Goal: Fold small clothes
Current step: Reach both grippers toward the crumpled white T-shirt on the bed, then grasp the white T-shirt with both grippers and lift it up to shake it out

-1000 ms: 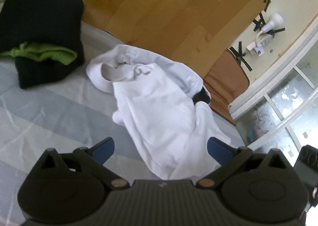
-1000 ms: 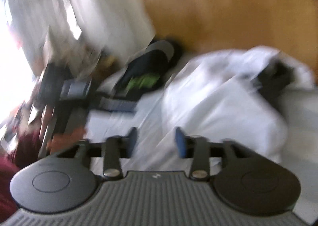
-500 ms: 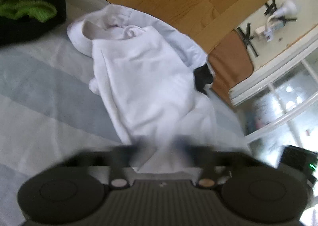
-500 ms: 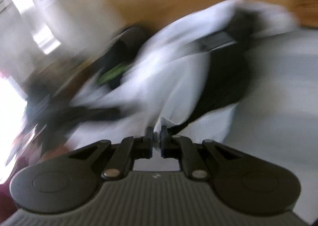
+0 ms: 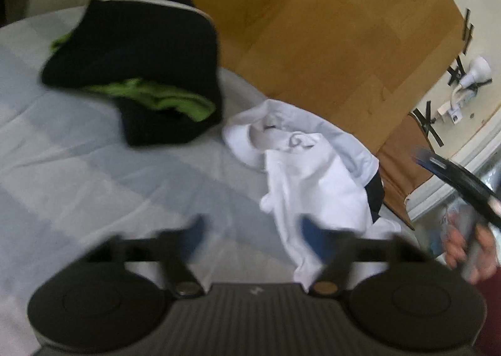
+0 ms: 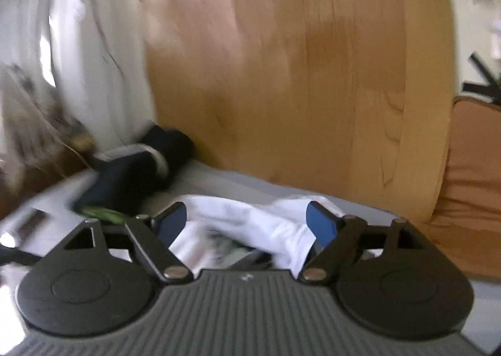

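A crumpled white garment (image 5: 313, 174) lies on the pale blue checked bed sheet (image 5: 94, 174), with a dark piece showing at its right edge. My left gripper (image 5: 253, 230) hovers just before it, jaws opening, only sheet between them; the right fingertip (image 5: 310, 230) overlaps the garment's lower edge. My right gripper (image 5: 451, 177) shows at the far right, held in a hand (image 5: 469, 246). In the right wrist view my right gripper (image 6: 247, 224) has its jaws opening; the white garment (image 6: 250, 218) lies between the blue pads (image 6: 322, 224), not pressed by them.
A pile of black and green clothes (image 5: 141, 74) sits at the back left of the bed, also seen as a black pile (image 6: 134, 174). A wooden headboard (image 5: 328, 27) rises behind. Brown cushion (image 6: 469, 183) and white curtain (image 6: 94, 43) flank it.
Both grippers were shut half a second ago and now stand wide. The left view has pulled back, so the dark pile shows again. The right gripper swung round over the white garment.
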Demonstrator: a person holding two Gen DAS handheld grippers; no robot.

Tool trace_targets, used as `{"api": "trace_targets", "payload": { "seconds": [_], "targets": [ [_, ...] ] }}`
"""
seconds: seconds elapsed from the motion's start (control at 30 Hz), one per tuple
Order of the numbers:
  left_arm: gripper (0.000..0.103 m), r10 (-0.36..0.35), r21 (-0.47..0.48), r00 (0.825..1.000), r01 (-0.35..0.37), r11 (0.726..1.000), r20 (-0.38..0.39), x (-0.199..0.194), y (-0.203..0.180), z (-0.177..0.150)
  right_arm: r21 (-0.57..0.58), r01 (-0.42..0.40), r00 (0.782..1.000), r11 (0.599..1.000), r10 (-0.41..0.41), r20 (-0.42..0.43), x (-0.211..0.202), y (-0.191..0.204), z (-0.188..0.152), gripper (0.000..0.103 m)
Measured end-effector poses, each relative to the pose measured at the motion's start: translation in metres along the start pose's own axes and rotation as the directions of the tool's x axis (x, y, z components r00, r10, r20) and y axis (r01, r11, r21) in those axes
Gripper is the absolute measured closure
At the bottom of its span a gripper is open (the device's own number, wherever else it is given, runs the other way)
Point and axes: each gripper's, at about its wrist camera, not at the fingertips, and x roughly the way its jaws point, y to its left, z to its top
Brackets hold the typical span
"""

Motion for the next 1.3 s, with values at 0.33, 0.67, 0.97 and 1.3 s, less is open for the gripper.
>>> {"api": "trace_targets", "payload": {
  "seconds": [0.33,0.67,0.97,1.3],
  "targets": [
    [0.016,0.035,0.122,0.999,-0.030,0.992,-0.036,0.078,-0.032,-0.004,-0.349,0.103,0.948,0.932,-0.198,-0.249,0.102,0.082,-0.012,0.031],
    [0.093,-0.015,0.193,1.000,0.014,0.981,0.004,0.055,-0.047,0.006,-0.224,0.298,0.954,0.928,-0.300,0.026,-0.019,0.056,0.040,0.097],
    [0.093,-0.043,0.354,0.956,-0.066,0.933,0.291,-0.053,-0.098,0.040,-0.038,0.518,0.774,0.855,-0.449,0.447,-0.216,0.047,0.095,0.098],
    [0.093,-0.105,0.412,0.802,-0.186,0.892,0.589,-0.186,-0.160,0.074,0.120,0.432,0.670,0.894,-0.408,0.621,-0.358,0.036,0.110,0.098]
  ]
}}
